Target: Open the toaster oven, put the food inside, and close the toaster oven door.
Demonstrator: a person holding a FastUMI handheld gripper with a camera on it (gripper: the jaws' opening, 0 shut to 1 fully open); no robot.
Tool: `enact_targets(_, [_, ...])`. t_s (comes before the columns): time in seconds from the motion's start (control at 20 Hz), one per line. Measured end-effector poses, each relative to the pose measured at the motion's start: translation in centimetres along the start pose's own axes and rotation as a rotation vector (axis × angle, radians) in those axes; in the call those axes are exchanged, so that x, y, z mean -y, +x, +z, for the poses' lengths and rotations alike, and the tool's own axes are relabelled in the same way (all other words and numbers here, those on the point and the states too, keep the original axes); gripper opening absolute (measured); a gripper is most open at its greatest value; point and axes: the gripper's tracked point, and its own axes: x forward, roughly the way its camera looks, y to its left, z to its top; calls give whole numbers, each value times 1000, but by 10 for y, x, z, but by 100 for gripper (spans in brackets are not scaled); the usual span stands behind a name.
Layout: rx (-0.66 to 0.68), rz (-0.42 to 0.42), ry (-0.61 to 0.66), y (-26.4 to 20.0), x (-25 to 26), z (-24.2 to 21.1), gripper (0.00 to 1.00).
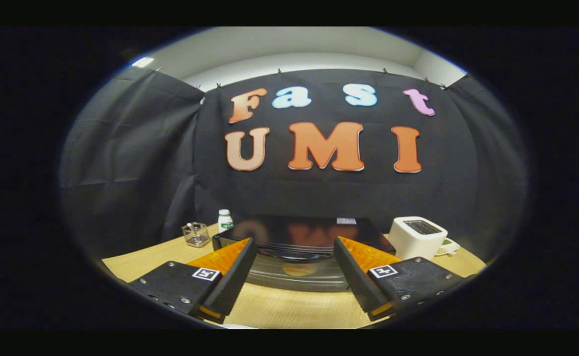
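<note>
With fingers (294, 244) spread, gripper faces toaster oven (302, 247) door.

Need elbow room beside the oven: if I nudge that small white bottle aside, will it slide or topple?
The white bottle is tall, narrow, upright: likely tips. Looks light plastic, so probably rolls once down. The gripper is open, short of the toaster oven.

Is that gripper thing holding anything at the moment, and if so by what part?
Nothing is held. The gripper is open, its fingers spread apart with only air between them, and the toaster oven sits just ahead on the table.
</note>
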Motion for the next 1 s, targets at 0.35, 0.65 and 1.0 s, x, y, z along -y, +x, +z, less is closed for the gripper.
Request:
enact_targets(0.35, [200,-12,-52,-83,10,83,95])
enact_targets(0.65, [306,-23,-55,-141,21,123,97])
enact_targets(1.0, [358,-17,-52,-178,26,151,98])
